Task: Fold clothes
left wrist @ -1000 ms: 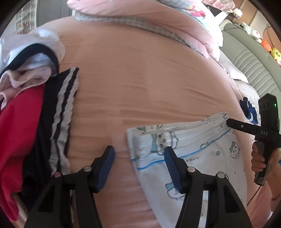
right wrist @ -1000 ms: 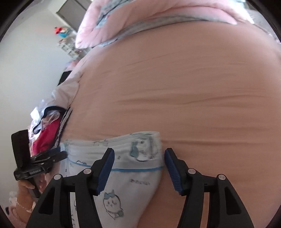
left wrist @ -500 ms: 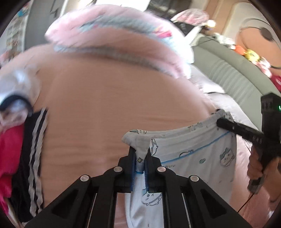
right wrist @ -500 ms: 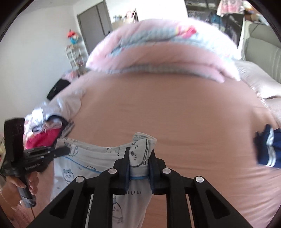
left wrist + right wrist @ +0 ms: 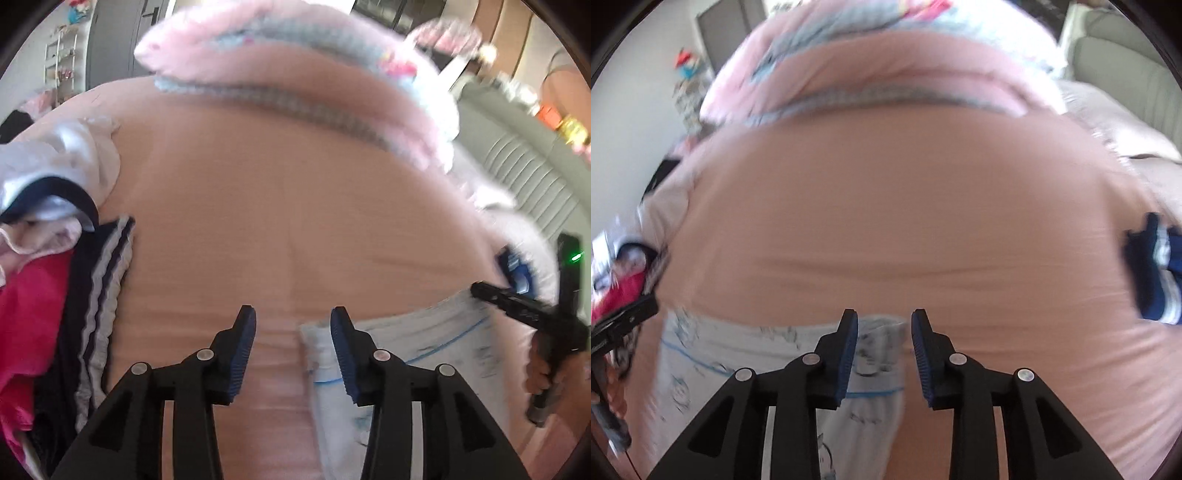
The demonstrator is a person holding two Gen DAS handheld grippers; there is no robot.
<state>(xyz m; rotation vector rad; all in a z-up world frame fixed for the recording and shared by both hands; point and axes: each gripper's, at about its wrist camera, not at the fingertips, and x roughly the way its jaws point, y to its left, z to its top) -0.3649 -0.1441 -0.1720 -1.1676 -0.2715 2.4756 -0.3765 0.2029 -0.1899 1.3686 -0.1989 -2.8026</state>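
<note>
A: How are the jaws of the left gripper (image 5: 291, 332) set?

B: They are spread apart, having just been opening. Nothing is pinched; bare pink sheet is seen in the gap, and the corner of the white printed garment (image 5: 402, 350) lies just by the right-hand pad, low and right of centre in the left wrist view.

A: And the right gripper (image 5: 884, 334)?

B: Its jaws are also parted, having just been opening. The garment's other corner is seen in the gap in the right wrist view, at lower centre, but it is not pressed by the pads. The cloth is spread leftward along the lower part of that frame, with a blue line across it.

A: What is found around the garment?

B: It is laid flat on the pink bed sheet (image 5: 277, 206). At the left edge of the left wrist view a pile of clothes (image 5: 40, 258) is heaped: red, navy with white stripes, and white pieces. A rolled pink quilt (image 5: 295, 74) is seen across the top. A blue folded item (image 5: 1156, 269) is seen at the right edge of the right wrist view. Both views are blurred.
</note>
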